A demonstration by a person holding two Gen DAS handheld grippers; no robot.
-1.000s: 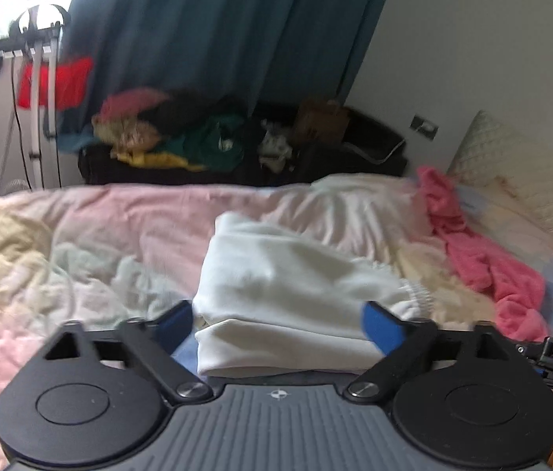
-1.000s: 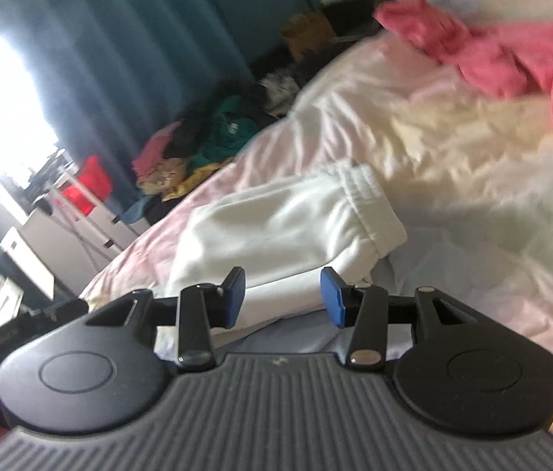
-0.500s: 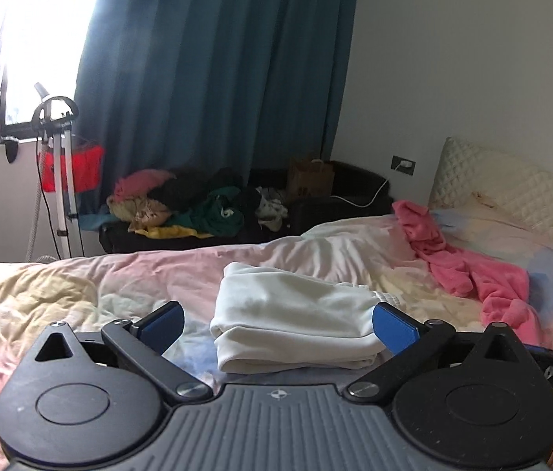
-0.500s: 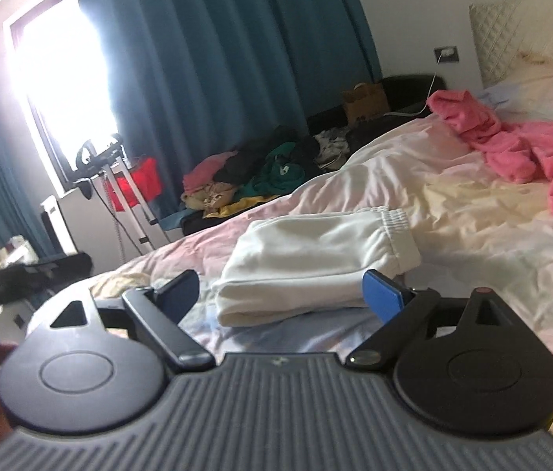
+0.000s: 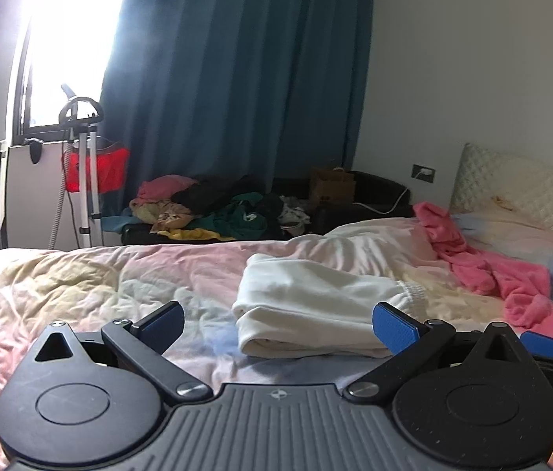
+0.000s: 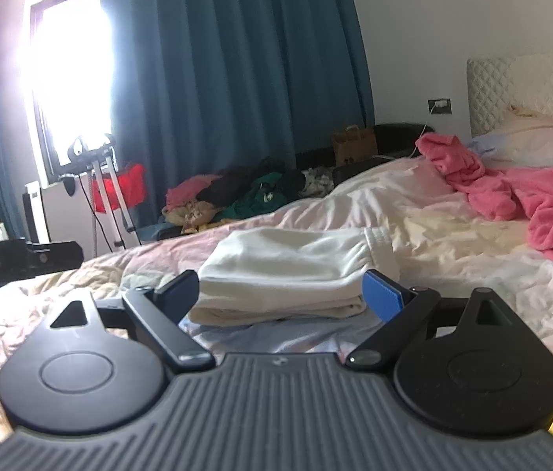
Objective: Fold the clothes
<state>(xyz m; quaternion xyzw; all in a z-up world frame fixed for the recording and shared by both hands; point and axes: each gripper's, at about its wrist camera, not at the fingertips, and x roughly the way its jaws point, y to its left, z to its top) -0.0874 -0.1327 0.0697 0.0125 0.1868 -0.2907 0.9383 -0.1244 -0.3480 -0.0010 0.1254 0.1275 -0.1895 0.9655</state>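
A folded white garment with an elastic waistband lies flat on the pastel bed cover. My left gripper stands open just short of its near edge, nothing between the blue pads. My right gripper is also open and held back from the fold, not touching it. A crumpled pink garment lies loose to the right, toward the pillows. The tip of the right gripper shows at the right edge of the left wrist view.
Beyond the far edge of the bed a dark sofa carries a heap of mixed clothes. A garment steamer stand and teal curtains stand by the window. The quilted headboard is on the right.
Both grippers have drawn back from the white garment and levelled out, so it now looks smaller and farther. The right gripper's jaws widened from half shut to fully open.
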